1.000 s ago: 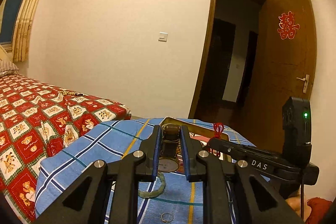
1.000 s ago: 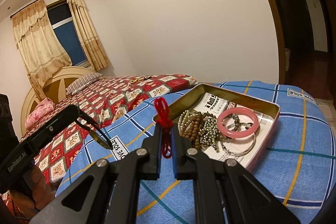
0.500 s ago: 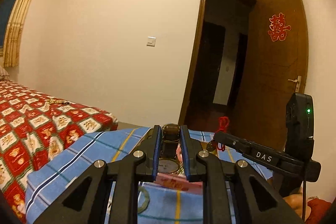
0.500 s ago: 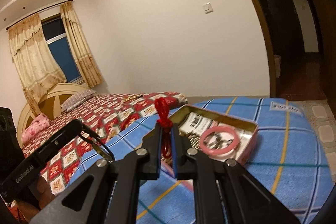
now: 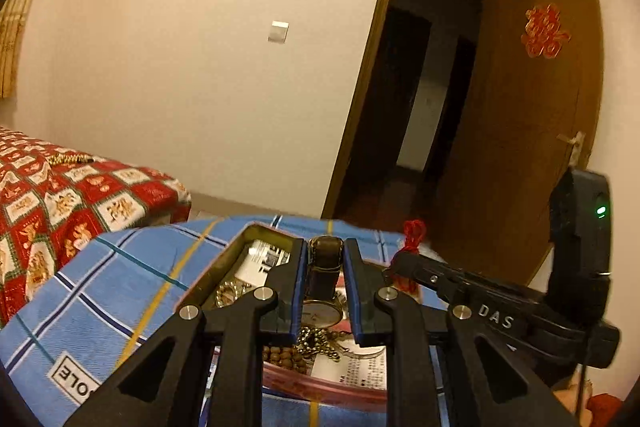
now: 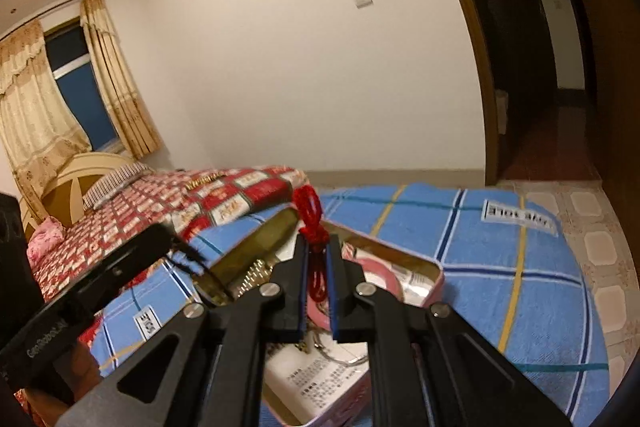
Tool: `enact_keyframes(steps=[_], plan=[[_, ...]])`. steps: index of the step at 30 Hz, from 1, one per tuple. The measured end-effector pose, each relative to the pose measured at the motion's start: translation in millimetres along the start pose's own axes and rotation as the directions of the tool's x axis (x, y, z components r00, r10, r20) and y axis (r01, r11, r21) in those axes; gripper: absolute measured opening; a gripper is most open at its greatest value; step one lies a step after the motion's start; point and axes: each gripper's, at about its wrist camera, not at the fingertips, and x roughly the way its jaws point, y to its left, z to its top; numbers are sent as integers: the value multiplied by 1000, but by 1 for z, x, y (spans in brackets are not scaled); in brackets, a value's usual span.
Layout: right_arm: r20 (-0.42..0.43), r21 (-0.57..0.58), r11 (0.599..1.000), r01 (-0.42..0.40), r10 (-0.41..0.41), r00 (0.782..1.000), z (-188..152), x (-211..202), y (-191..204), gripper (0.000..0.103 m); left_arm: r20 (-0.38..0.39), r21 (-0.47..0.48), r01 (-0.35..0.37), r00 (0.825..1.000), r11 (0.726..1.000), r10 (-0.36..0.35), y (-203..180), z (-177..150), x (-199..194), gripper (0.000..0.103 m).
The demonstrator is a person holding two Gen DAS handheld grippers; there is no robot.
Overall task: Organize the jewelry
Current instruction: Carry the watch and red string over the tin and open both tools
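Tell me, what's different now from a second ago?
Both tools came in over the tin. The left tool carried the watch forward from above the blue cloth until it hangs over the jewelry inside. The right tool brought the red cord over the tin too. Nothing was let go or newly taken. The beads and pink bangle stayed in the tin.
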Motion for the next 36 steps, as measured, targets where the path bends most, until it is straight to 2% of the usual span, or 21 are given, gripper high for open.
enact_keyframes(steps=[8, 15, 18, 20, 22, 24, 26, 28, 29, 30, 36], plan=[[-110, -3, 999, 34, -34, 993, -4, 31, -10, 11, -150, -1, -82, 985, 997, 81, 1, -3, 50, 18], [-174, -20, 998, 53, -56, 983, -11, 48, -15, 12, -165, 17, -173, 971, 985, 174, 5, -7, 70, 18], [-174, -13, 998, 55, -57, 983, -11, 47, -18, 15, -196, 22, -166, 966, 986, 168, 5, -12, 76, 19], [-171, -4, 998, 56, -56, 984, -10, 46, -20, 15, -213, 20, -164, 963, 986, 165, 4, -13, 77, 31], [-168, 10, 998, 56, -53, 984, -9, 45, -23, 19, -196, 7, -185, 963, 983, 182, 5, -13, 72, 57], [-150, 25, 998, 50, -45, 988, -7, 41, -25, 24, -165, -15, -192, 968, 981, 187, 8, -10, 66, 68], [-118, 41, 998, 41, -36, 992, -4, 34, -27, 26, -135, -52, -181, 976, 982, 173, 11, -7, 58, 71], [-71, 59, 997, 47, -43, 997, -1, 24, -31, 43, -116, -73, -184, 978, 980, 175, 13, -4, 51, 71], [-53, 63, 996, 56, -52, 997, 0, 21, -32, 57, -106, -73, -191, 977, 979, 182, 12, -3, 48, 71], [-27, 68, 995, 72, -70, 997, 0, 16, -33, 61, -95, -69, -201, 976, 977, 194, 12, -2, 46, 71], [7, 71, 990, 124, -125, 992, 3, 11, -34, 63, -51, -13, -272, 961, 962, 271, 9, -3, 28, 71]])
